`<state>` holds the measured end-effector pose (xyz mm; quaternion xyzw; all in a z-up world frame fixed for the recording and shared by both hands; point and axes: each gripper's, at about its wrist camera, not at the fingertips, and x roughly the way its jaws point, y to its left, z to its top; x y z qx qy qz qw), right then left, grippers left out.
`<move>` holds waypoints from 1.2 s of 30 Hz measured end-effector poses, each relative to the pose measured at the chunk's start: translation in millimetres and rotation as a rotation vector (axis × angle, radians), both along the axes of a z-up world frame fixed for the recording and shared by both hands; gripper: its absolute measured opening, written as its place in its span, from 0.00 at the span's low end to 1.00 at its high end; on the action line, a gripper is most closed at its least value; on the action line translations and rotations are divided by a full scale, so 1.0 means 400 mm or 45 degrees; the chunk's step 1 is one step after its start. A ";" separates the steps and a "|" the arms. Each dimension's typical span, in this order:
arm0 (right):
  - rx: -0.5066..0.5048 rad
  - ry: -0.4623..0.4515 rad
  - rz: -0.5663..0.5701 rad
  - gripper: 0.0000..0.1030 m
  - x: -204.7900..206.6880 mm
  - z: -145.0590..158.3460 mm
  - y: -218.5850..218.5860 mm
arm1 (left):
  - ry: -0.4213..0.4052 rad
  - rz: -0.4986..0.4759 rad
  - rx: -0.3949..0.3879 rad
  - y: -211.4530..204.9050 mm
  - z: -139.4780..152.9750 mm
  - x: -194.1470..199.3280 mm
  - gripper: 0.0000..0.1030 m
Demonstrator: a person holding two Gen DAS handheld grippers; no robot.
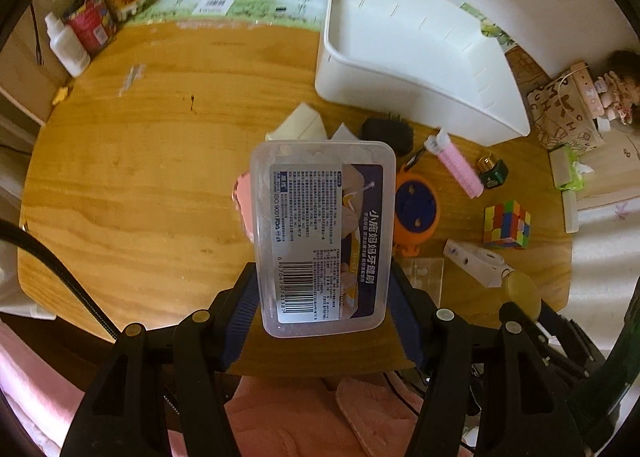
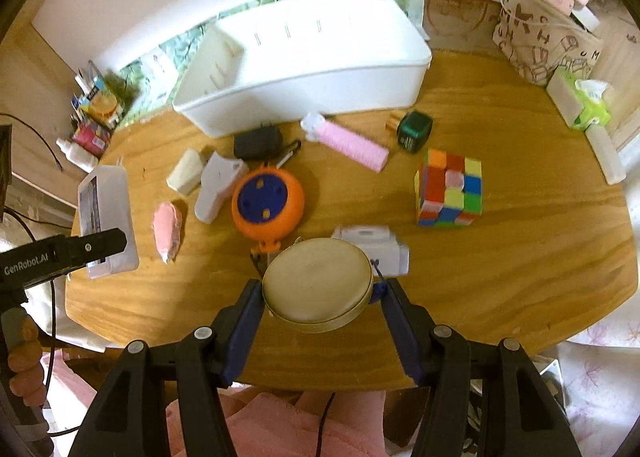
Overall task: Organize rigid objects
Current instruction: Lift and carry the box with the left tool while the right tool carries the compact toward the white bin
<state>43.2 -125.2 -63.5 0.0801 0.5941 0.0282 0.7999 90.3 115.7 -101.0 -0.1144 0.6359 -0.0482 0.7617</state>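
My left gripper [image 1: 322, 289] is shut on a clear plastic box [image 1: 322, 233] with a printed label, held above the wooden table [image 1: 140, 177]; the box also shows in the right wrist view [image 2: 106, 217]. My right gripper [image 2: 320, 297] is shut on a round beige case [image 2: 318, 285], just above the table's near edge. A white bin [image 2: 320, 53] stands empty at the back. On the table lie an orange and blue reel [image 2: 266, 203], a Rubik's cube [image 2: 448, 189], a pink roller [image 2: 348, 143], a black charger [image 2: 258, 143], a green cube bottle [image 2: 416, 129] and a pink pouch [image 2: 168, 231].
White plastic pieces [image 2: 218, 185] lie left of the reel and a white device [image 2: 380, 249] sits behind the beige case. Juice cartons and bottles [image 1: 100, 9] crowd the back left corner. A printed bag [image 2: 548, 45] and tissue box [image 2: 580, 101] stand at the right.
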 end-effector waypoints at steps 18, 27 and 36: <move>0.022 -0.223 0.040 0.22 0.055 0.122 -0.049 | -0.088 0.004 0.022 0.015 0.056 0.033 0.62; 0.100 -0.146 0.119 0.24 0.080 0.059 -0.082 | -0.086 -0.015 0.021 -0.011 0.048 0.046 0.62; 0.092 -0.061 0.287 0.44 0.118 -0.053 -0.053 | -0.058 -0.031 0.062 -0.031 0.030 0.058 0.62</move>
